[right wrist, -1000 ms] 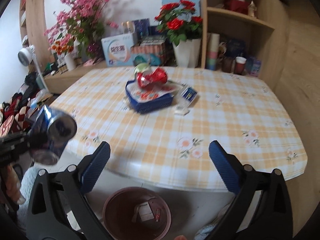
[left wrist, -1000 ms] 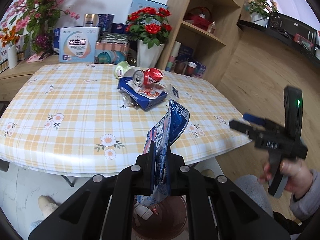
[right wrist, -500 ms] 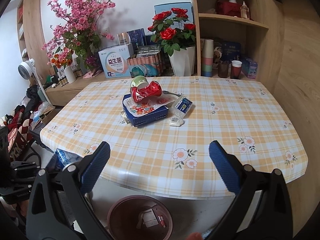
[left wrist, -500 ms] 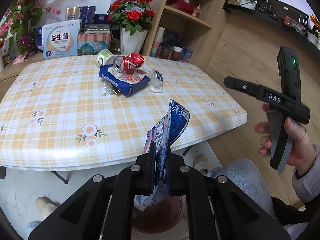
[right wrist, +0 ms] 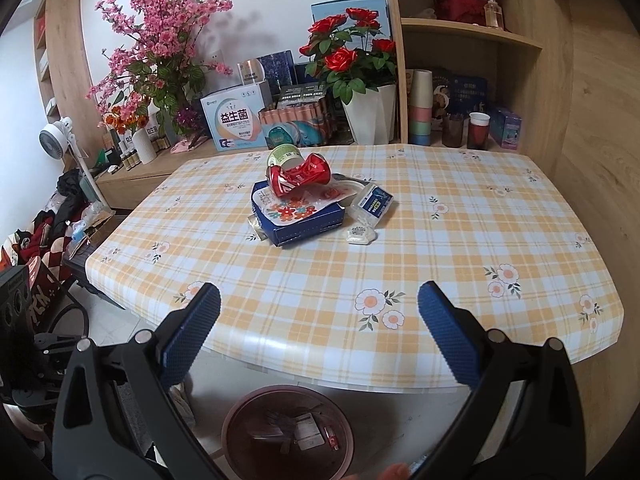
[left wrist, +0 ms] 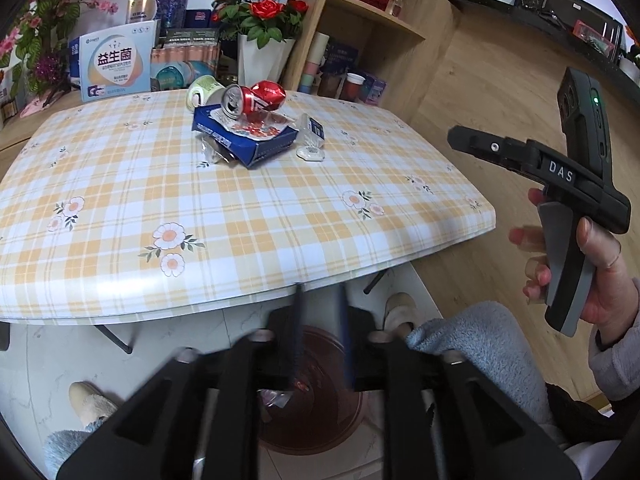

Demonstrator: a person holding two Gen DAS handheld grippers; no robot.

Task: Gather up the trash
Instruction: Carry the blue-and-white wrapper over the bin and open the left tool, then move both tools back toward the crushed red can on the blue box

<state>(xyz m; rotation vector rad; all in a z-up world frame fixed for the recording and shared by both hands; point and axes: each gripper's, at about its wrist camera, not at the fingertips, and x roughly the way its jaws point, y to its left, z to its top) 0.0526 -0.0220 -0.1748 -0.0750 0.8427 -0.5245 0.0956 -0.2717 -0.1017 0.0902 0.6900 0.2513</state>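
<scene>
Red can (right wrist: 299, 176) (crushed) lying crosswise

Open tabletop (right wrist: 400, 264) before trash pile (right wrist: 304, 204)

The flattened blue can, clamped a second ago between the fingers (left wrist: 298, 332) of the left gripper (left wrist: 320, 336), is gone from them. The jaws are opening with nothing between, poised above the bin (left wrist: 316, 412). In the right wrist view the can no longer shows at the left.
</scene>
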